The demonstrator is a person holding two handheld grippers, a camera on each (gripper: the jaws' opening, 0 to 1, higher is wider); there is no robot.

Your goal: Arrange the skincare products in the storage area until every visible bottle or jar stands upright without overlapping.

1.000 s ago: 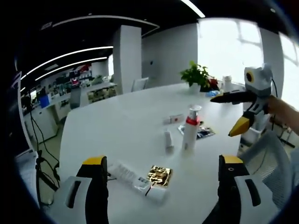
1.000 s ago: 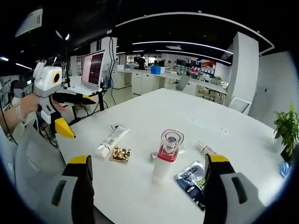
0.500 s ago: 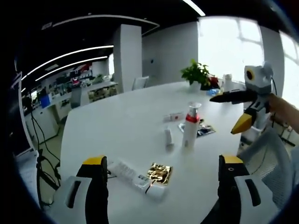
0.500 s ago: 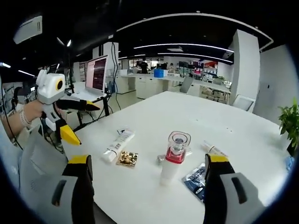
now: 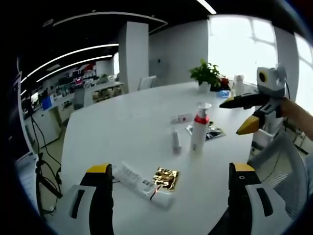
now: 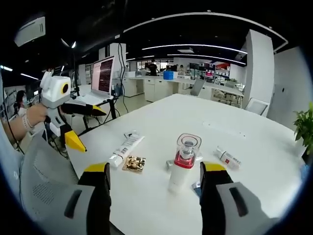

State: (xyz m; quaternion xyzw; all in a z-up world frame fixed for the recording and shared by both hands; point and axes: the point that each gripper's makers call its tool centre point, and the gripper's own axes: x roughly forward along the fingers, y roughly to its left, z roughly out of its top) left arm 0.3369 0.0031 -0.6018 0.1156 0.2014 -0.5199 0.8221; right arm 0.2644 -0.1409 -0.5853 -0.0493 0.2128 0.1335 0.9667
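Observation:
A white spray bottle with a red collar (image 5: pixel 199 128) (image 6: pixel 183 164) stands upright mid-table. A small white bottle (image 5: pixel 175 142) sits just beside it. Nearer the edge lie a long white tube (image 5: pixel 139 183) (image 6: pixel 124 149) and a gold foil sachet (image 5: pixel 166 178) (image 6: pixel 134 164). A dark sachet (image 5: pixel 211 132) lies behind the spray bottle, and a small tube (image 5: pixel 181 118) (image 6: pixel 228 157) lies flat farther off. My left gripper (image 5: pixel 169 168) (image 6: pixel 89 128) is open and empty, held off the table edge. My right gripper (image 6: pixel 154 167) (image 5: pixel 234 116) is open too, its jaws on either side of the spray bottle in its own view, well short of it.
The white table (image 5: pixel 122 127) is large and rounded. A potted plant (image 5: pixel 208 76) stands at its far end. Grey mesh chairs (image 5: pixel 283 166) (image 6: pixel 44 181) sit at the near edge by each hand. A laptop (image 6: pixel 102 73) stands on a stand beyond the left gripper.
The right gripper's jaws have drawn closer together, and its right jaw now covers the dark sachet. Both views shifted slightly; the products have not moved.

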